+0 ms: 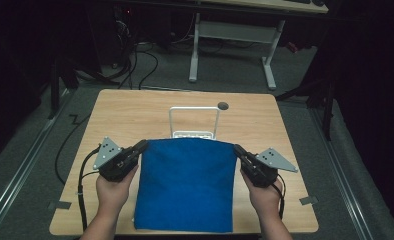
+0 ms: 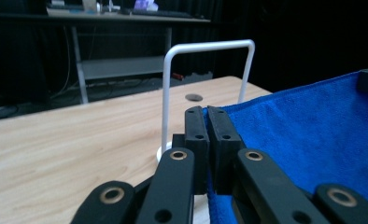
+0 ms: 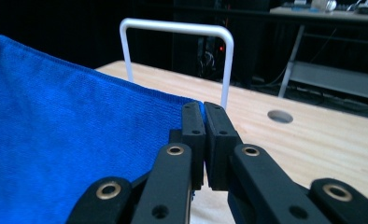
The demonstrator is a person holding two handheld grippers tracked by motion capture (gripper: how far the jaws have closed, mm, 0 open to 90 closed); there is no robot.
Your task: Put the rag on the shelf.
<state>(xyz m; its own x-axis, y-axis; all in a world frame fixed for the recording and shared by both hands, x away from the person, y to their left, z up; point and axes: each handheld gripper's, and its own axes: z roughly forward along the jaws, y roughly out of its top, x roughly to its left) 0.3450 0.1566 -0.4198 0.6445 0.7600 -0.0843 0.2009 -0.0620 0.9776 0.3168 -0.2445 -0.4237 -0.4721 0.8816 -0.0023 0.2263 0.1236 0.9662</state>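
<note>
A blue cloth (image 1: 186,185) hangs stretched between my two grippers above the wooden table (image 1: 125,117), its lower part resting near the front edge. My left gripper (image 1: 142,146) is shut on the cloth's far left corner, and its own view shows the blue cloth (image 2: 313,140) pinched in the left gripper (image 2: 207,114). My right gripper (image 1: 237,150) is shut on the far right corner; there the blue cloth (image 3: 65,135) runs leftward from the right gripper (image 3: 203,109). Just beyond the cloth's top edge stands a white wire rack (image 1: 193,110), upright on its base.
A round cable hole (image 1: 223,105) sits in the table behind the rack. Beyond the table is a dark floor with cables and a white-legged desk (image 1: 235,35). The white rack (image 2: 205,46) rises close ahead of the left gripper, and the rack (image 3: 173,27) stands ahead of the right.
</note>
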